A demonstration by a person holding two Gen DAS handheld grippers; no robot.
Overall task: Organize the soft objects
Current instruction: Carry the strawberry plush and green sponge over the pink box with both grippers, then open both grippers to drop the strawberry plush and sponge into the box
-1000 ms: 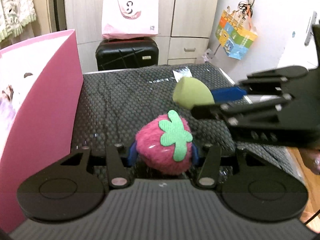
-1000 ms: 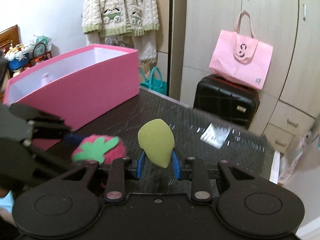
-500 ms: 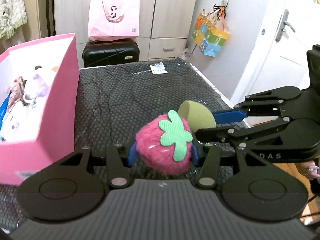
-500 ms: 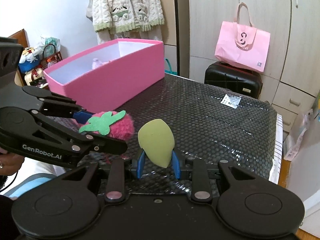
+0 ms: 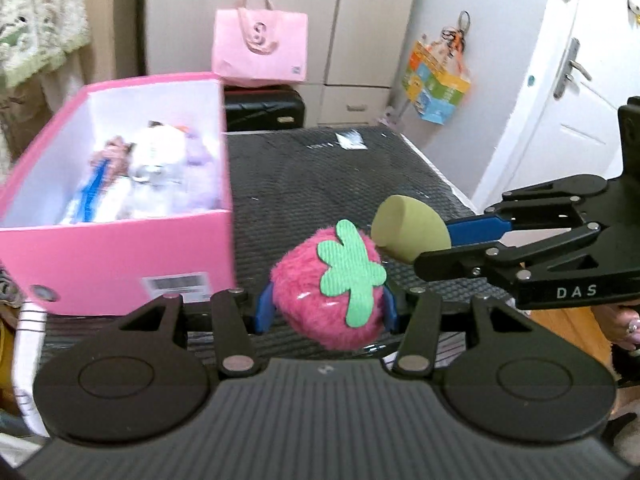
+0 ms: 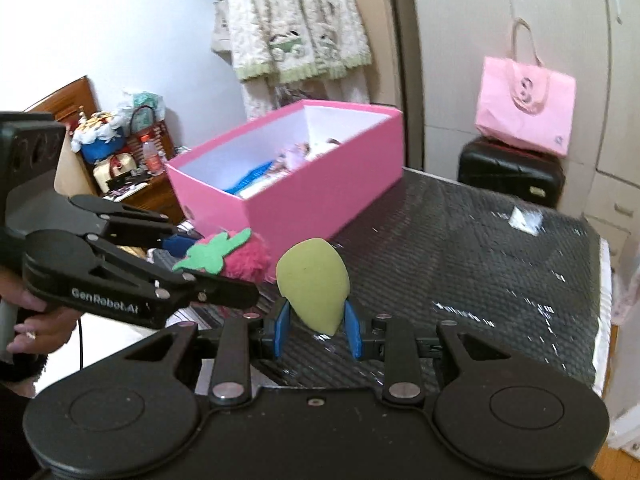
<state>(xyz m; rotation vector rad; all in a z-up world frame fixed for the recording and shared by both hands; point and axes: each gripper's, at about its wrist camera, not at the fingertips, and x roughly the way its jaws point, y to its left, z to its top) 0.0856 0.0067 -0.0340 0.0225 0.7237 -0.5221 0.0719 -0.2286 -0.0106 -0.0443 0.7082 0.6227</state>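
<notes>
walls: white | wardrobe (image 6: pixel 520 20): beige | door (image 5: pixel 580 100): white

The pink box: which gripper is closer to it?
Left. The left gripper, holding the strawberry plush, is just beside the pink box; the right gripper, holding the green sponge, is farther out.

The open storage box (image 5: pixel 120 256) sits at the table's (image 5: pixel 320 176) left edge, with plush toys (image 5: pixel 160 168) inside it. A small packet (image 5: pixel 352 140) lies near the table's far edge. Beyond that edge a suitcase (image 5: pixel 264 110) stands against the wardrobe, a tote bag (image 5: pixel 260 46) on top of it. Both grippers hang side by side above the table's near part, right of the box.
</notes>
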